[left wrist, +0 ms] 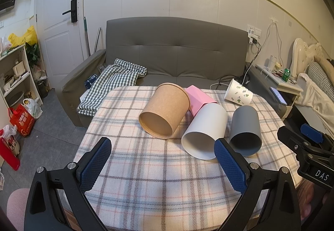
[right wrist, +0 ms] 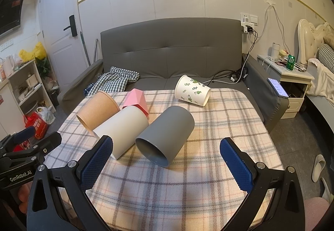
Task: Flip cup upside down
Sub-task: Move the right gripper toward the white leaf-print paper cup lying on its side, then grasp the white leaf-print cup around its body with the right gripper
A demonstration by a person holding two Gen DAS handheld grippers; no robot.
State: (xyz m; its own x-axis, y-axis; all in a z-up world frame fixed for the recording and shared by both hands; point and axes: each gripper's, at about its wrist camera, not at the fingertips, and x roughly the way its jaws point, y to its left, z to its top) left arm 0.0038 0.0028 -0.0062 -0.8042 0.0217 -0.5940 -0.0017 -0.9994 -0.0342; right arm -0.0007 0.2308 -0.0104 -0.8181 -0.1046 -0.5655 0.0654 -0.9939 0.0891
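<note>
Currently five cups lie on their sides on worktop (right wrist: 208,126): grey cup (right wrist: 165,135) nearest; both jaws wide open, holding nothing.

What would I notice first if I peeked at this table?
Five cups lying tipped over on the checked tablecloth: a brown cup, white cup and grey cup side by side, a pink cup behind them, and a leafy cup alone at the far edge. Both tools, left tool and right tool, hang open, holding nothing.
</note>
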